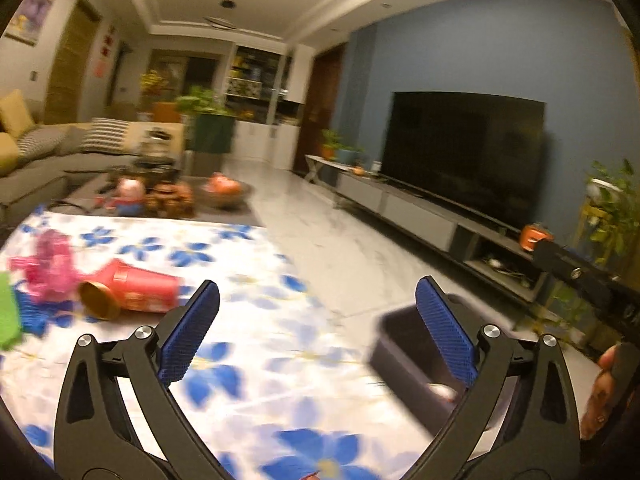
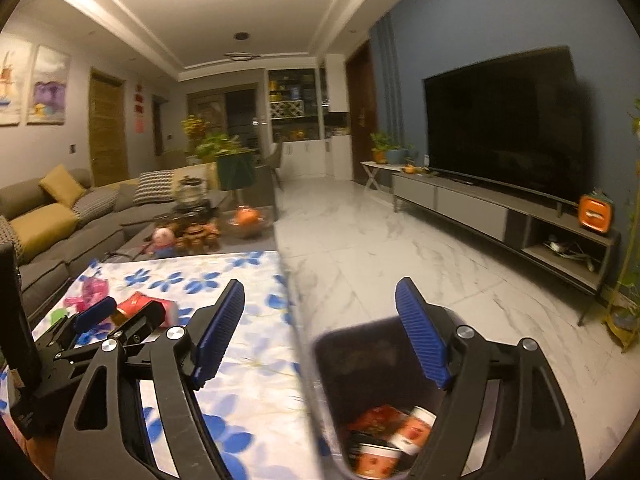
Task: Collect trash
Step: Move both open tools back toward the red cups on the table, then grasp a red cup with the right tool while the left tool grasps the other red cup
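A red paper cup (image 1: 132, 290) lies on its side on the blue-flowered tablecloth (image 1: 256, 360), with pink wrapping (image 1: 50, 264) and a green piece (image 1: 8, 316) beside it at the left. My left gripper (image 1: 316, 300) hovers open and empty to the right of the cup. In the right wrist view the same red cup (image 2: 148, 306) shows behind the left gripper (image 2: 120, 314). My right gripper (image 2: 320, 304) is open and empty above the dark bin (image 2: 360, 364) on the floor beside the table. Red-and-white cups (image 2: 400, 432) lie inside the bin (image 1: 408, 356).
A coffee table with toys and a fruit bowl (image 2: 246, 220) stands beyond the table, and a grey sofa (image 2: 60, 220) is at the left. A TV (image 2: 504, 120) on a low console (image 2: 500, 216) lines the right wall. Marble floor (image 2: 380, 248) lies between. A hand (image 1: 600, 392) shows at the right edge.
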Demonstrator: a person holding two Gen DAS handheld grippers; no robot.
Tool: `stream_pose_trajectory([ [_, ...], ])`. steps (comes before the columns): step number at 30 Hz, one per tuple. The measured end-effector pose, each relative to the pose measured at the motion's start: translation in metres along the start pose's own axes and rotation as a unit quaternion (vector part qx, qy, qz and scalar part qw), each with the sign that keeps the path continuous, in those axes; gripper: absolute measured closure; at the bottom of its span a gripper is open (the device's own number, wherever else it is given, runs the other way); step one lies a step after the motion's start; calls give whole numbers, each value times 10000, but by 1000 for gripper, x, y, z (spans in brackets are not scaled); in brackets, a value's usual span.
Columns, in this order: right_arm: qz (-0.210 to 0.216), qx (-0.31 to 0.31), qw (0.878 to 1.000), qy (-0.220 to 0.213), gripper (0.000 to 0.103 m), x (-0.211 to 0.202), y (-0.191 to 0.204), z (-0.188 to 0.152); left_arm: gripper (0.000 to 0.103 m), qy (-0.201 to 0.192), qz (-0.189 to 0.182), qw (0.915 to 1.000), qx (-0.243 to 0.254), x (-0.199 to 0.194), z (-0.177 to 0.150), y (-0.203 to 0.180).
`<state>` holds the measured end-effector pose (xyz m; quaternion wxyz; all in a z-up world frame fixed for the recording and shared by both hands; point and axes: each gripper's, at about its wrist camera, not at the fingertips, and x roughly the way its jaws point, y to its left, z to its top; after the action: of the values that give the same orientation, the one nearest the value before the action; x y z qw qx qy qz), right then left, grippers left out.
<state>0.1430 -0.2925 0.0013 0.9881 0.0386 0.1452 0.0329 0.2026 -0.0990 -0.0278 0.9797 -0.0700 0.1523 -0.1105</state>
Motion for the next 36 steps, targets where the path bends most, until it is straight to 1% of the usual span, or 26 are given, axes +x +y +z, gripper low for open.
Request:
stream_pose_trajectory([
  [4, 306, -118, 9995, -1, 27, 15, 42, 0, 6, 5, 517, 9987, -17, -10, -1, 50],
  [7, 535, -120, 9984, 104, 27, 33, 71, -2, 6, -66, 873, 9962, -30, -17, -3, 90],
  [12, 828, -143, 9958, 355, 27, 71, 123, -10, 6, -123, 1248, 9921, -98, -22, -7, 146],
  [13, 846, -146, 9954, 416, 27, 80, 133, -13, 6, -132, 1289, 9915, -133, -24, -8, 152],
  [17, 930, -179, 9928, 733, 27, 118, 172, -27, 6, -255, 1548, 9862, -519, -32, -4, 192],
  [21, 1035, -247, 9894, 986, 27, 149, 204, -37, 6, -345, 1769, 9798, -862, -40, 5, 220],
  [24, 1075, -354, 9876, 1089, 26, 168, 227, -43, 6, -431, 1968, 9744, -1003, -50, 9, 236],
  [25, 1082, -378, 9873, 1103, 23, 172, 232, -45, 6, -441, 2016, 9728, -1053, -52, 10, 241],
  [26, 1060, -406, 9873, 1112, 18, 177, 237, -46, 6, -455, 2043, 9718, -1083, -54, 11, 243],
  [28, 1063, -412, 9868, 1152, 17, 188, 249, -49, 6, -499, 2110, 9695, -1145, -59, 12, 248],
  [30, 1047, -397, 9865, 1192, 17, 198, 256, -51, 6, -521, 2124, 9689, -1158, -63, 12, 249],
  [35, 957, -371, 9858, 1332, 17, 225, 269, -56, 6, -665, 2209, 9681, -977, -65, 15, 245],
  [36, 931, -326, 9848, 1428, 17, 232, 271, -58, 6, -655, 2226, 9681, -944, -63, 15, 244],
])
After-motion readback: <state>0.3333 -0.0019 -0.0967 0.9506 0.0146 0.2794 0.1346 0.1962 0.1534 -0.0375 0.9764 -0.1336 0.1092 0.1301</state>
